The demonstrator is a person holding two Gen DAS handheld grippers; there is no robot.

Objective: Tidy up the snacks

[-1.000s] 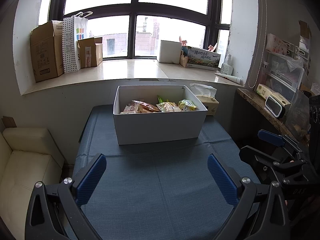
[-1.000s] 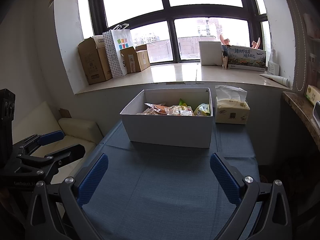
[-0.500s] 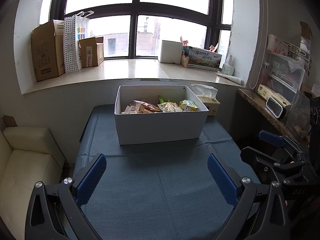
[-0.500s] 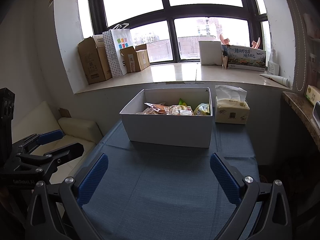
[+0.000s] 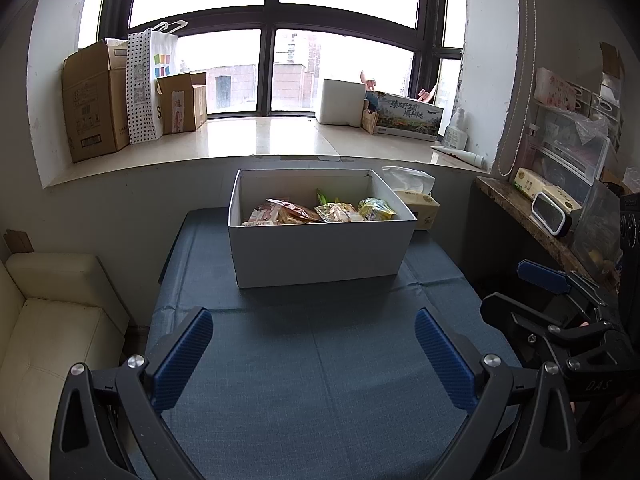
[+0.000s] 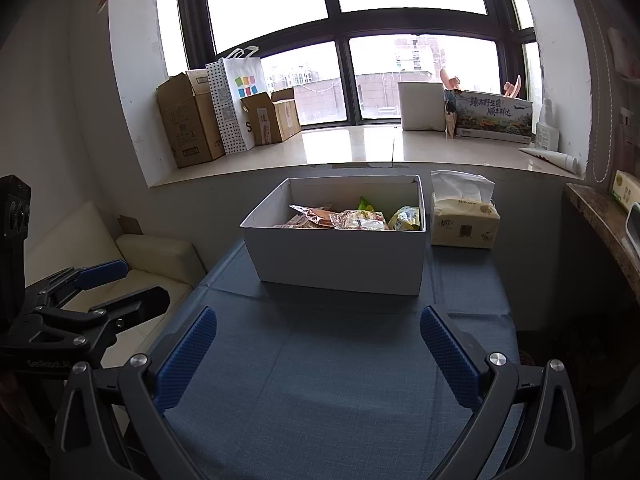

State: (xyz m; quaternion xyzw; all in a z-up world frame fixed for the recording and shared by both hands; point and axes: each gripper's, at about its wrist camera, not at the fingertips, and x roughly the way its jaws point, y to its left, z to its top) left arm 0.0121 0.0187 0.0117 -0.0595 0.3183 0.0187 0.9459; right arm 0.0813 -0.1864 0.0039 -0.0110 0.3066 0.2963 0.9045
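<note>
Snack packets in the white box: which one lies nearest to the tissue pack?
The yellow-green packet, at the box's right end, beside the wall facing the tissue pack. The clear packet and orange packet lie further left.

My left camera sits low over the near end of the blue cloth-covered tabletop (image 5: 320, 380), looking forward between the blue-padded fingers of my left tool (image 5: 312, 348) toward the open white cardboard box (image 5: 320, 256), which stands well off at the far end. My right camera does the same from further right, between the fingers of my right tool (image 6: 318, 344). Both views share the box (image 6: 340, 264), the tabletop (image 6: 340, 380) and the dark-framed window (image 5: 268, 36). Each also catches the other tool at its edge.
</note>
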